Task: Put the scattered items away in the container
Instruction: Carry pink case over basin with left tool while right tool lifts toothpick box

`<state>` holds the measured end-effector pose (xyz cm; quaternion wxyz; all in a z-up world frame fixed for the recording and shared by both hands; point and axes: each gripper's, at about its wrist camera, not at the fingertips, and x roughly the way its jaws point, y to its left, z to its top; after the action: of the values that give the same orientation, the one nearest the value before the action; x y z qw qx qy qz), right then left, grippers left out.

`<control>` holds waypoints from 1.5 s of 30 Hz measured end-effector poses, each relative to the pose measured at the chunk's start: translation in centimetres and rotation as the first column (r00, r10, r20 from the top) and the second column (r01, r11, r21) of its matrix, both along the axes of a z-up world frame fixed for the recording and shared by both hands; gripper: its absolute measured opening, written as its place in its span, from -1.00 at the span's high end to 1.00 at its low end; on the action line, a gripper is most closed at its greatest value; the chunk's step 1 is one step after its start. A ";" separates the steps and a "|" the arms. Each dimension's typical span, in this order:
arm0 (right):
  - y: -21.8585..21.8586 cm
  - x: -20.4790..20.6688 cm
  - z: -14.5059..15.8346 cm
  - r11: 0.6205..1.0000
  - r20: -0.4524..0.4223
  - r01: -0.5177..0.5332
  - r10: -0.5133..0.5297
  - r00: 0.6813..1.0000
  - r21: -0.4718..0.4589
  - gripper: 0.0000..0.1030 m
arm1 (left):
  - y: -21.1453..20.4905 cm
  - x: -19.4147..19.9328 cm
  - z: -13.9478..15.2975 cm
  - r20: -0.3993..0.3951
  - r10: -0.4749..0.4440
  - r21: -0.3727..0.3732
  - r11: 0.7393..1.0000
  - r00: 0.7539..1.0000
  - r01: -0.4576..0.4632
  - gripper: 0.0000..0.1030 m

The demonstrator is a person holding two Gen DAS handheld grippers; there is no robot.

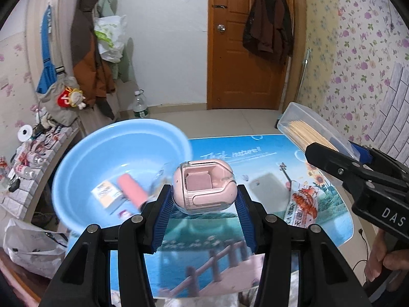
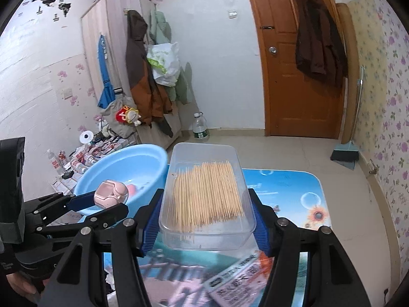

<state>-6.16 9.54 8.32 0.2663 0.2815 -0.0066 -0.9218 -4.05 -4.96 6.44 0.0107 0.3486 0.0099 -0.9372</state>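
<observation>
My left gripper (image 1: 203, 194) is shut on a pink earbud case (image 1: 203, 186) with a clear cover, held in the air just right of the light blue basin (image 1: 76, 179). Inside the basin lie a pink roll (image 1: 131, 188) and a small white and orange box (image 1: 106, 194). My right gripper (image 2: 205, 204) is shut on a clear plastic box of wooden sticks (image 2: 207, 192), lifted over the table mat (image 2: 294, 192). The right wrist view also catches the left gripper (image 2: 108, 200) with the pink case (image 2: 110, 194) in front of the basin (image 2: 153, 163).
A red and white snack packet (image 1: 304, 204) and a flat pale card (image 1: 268, 190) lie on the picture mat (image 1: 255, 153). A cluttered low shelf (image 1: 28, 168) stands left of the basin. A water bottle (image 1: 140, 106), hung coats and a wooden door (image 1: 245, 46) are beyond.
</observation>
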 end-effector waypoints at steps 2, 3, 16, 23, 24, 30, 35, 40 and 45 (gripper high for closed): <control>-0.9 0.8 0.2 1.000 -0.002 -0.003 0.003 1.000 -0.003 -0.23 | -1.0 0.8 0.2 -0.004 0.008 -0.005 1.000 1.000 -0.008 0.08; -1.5 1.3 0.3 1.000 -0.003 -0.005 0.005 1.000 -0.007 -0.23 | -1.6 1.1 0.2 -0.004 0.012 -0.005 1.000 1.000 -0.012 0.08; -6.2 3.2 0.6 0.999 0.004 -0.044 0.044 0.999 -0.001 -0.23 | -5.8 2.9 0.5 -0.030 0.090 0.009 0.996 0.995 -0.090 0.08; -8.0 3.4 0.1 0.998 0.008 -0.057 0.057 0.998 0.032 -0.23 | -7.0 2.8 -0.6 -0.018 0.106 0.036 0.994 0.994 -0.105 0.09; -8.4 3.5 0.1 0.997 0.004 -0.061 0.061 0.998 0.039 -0.23 | -7.4 2.7 -0.8 -0.016 0.112 0.037 0.993 0.994 -0.111 0.09; -9.8 2.9 -0.9 0.996 0.025 -0.072 0.071 0.997 0.045 -0.23 | -9.4 2.3 -1.4 -0.006 0.138 0.052 0.989 0.990 -0.138 0.09; -10.6 2.2 -1.5 0.997 0.044 -0.072 0.071 0.997 0.036 -0.23 | -10.5 2.1 -2.1 0.009 0.158 0.064 0.985 0.987 -0.158 0.08; -11.4 1.8 -1.9 0.995 0.050 -0.084 0.081 0.995 0.051 -0.23 | -10.8 1.9 -3.0 0.028 0.167 0.070 0.983 0.985 -0.169 0.09; -11.6 1.6 -2.3 0.994 0.056 -0.091 0.088 0.995 0.057 -0.23 | -10.8 1.6 -3.3 0.033 0.168 0.069 0.983 0.985 -0.170 0.08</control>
<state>-4.52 -2.11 6.06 0.2988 0.3140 0.0261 -0.9008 -2.48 -15.80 3.15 0.0779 0.3592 0.0727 -0.9272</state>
